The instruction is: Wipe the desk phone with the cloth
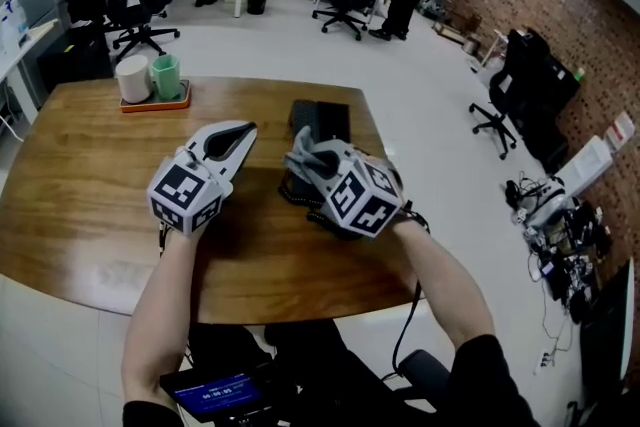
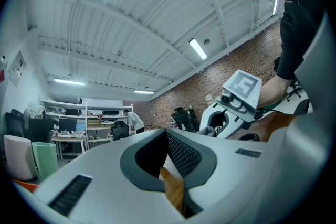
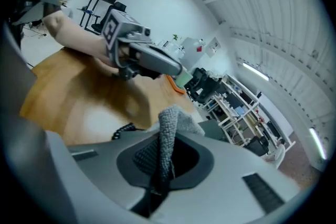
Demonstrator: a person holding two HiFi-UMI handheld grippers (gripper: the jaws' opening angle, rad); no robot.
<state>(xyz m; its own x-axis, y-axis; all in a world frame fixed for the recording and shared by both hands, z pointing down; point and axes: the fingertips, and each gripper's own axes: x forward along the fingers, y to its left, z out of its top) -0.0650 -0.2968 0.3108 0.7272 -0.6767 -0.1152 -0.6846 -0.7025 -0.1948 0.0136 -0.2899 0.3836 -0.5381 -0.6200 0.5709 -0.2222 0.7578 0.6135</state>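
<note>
Grey cloth (image 3: 169, 128) pinched in the tightly closed jaws of the right gripper (image 3: 160, 160), loose end standing up past the tips. Black phone (image 1: 325, 120) just ahead of and below those tips, long axis running away along the jaw line, coiled cord (image 1: 298, 198) on the near left; contact of cloth with phone not determinable. Left gripper (image 1: 243, 129) just to the left over bare table (image 1: 90, 185), off the phone, jaws pressed together on nothing. Right gripper nearer; short forward-and-down press judged sufficient.
</note>
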